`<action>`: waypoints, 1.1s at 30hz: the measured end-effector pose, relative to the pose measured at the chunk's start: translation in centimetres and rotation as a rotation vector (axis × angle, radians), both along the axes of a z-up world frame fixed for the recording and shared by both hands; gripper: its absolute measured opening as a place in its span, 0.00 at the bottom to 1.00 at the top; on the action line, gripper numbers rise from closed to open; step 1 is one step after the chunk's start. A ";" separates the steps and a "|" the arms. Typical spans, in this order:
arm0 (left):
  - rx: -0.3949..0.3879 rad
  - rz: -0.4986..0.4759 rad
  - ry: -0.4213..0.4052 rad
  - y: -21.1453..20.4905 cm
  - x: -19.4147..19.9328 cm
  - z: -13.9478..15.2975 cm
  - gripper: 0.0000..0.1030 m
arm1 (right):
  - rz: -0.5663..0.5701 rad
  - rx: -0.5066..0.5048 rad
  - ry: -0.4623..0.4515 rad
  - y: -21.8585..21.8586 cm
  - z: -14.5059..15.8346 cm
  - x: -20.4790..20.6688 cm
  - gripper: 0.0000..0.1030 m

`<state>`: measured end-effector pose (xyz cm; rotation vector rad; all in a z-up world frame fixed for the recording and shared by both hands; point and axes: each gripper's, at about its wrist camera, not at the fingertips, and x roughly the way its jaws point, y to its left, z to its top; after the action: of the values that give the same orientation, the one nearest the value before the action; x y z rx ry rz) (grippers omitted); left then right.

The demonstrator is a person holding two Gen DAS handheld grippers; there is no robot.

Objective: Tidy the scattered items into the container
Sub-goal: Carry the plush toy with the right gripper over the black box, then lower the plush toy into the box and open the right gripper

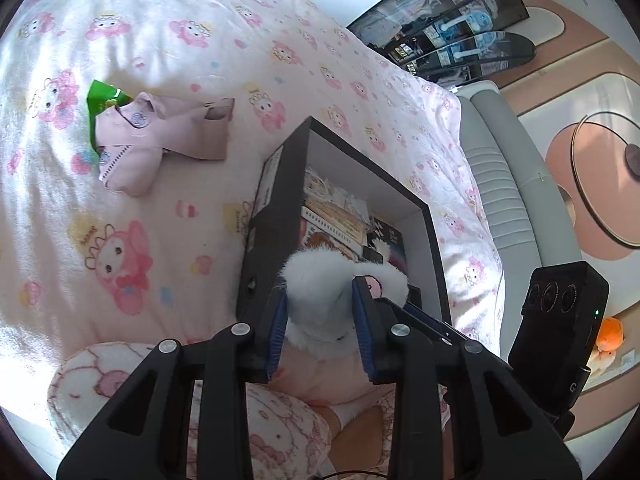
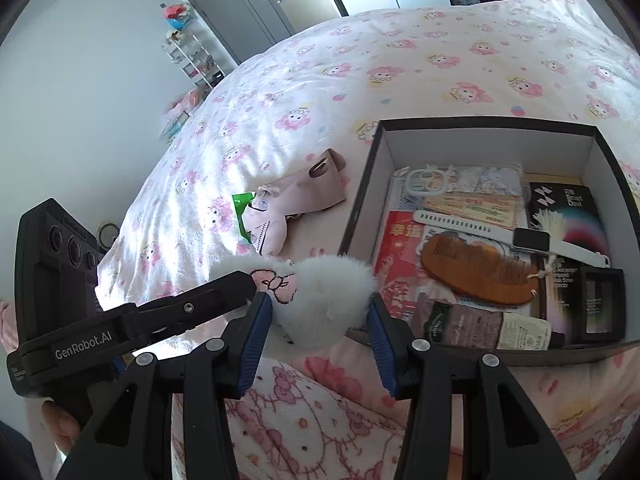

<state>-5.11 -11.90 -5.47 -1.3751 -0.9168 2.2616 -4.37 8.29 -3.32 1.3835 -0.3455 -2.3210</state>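
Observation:
A white fluffy plush item with a pink embroidered bow is held by both grippers just beside the black box. My left gripper is shut on one end of it. My right gripper stands around its other end, jaws close against the fur. The left gripper's finger also shows in the right wrist view. The box holds a wooden comb, a white watch, cards and small packages. A pink pouch and a green packet lie on the bed.
The bed has a pink cartoon-print sheet. A pink patterned blanket lies at the near edge. A grey headboard and dark shelves stand beyond the bed. A white rack and grey door are by the wall.

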 end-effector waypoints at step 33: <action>-0.002 -0.270 -0.085 16.6 -17.8 -5.1 0.32 | -0.193 0.122 -0.074 15.0 -3.9 -13.2 0.43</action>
<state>-22.90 4.67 -10.60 -1.5060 -0.7057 2.0170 -17.61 23.28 -7.27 1.5603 -0.3800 -2.4867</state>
